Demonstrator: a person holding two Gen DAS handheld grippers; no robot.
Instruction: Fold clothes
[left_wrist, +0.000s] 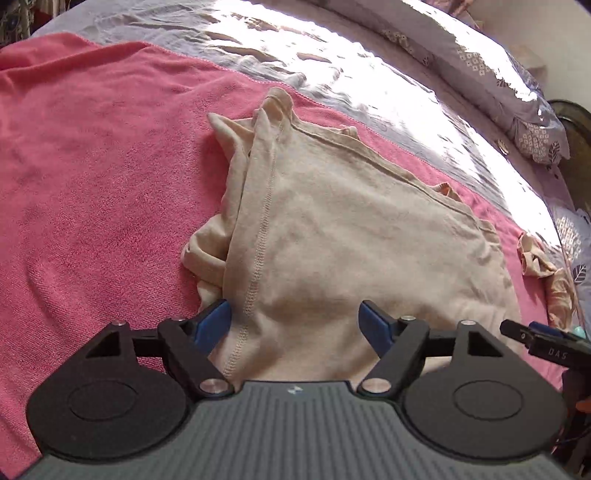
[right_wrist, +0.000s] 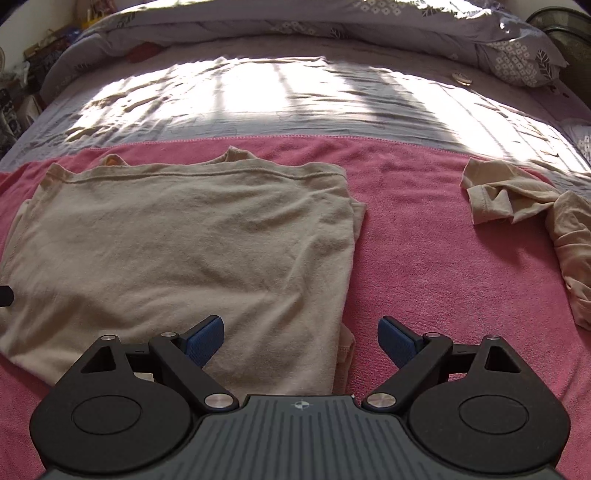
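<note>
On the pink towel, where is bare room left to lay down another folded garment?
Free: the pink towel between the folded beige shirt and the crumpled beige garment, and the wide stretch left of the shirt in the left wrist view. Crowded: the towel's right edge by the crumpled garment.

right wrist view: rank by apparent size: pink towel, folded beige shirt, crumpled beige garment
1. pink towel
2. folded beige shirt
3. crumpled beige garment, partly cut off at the frame edge, so its full size is unsure
</note>
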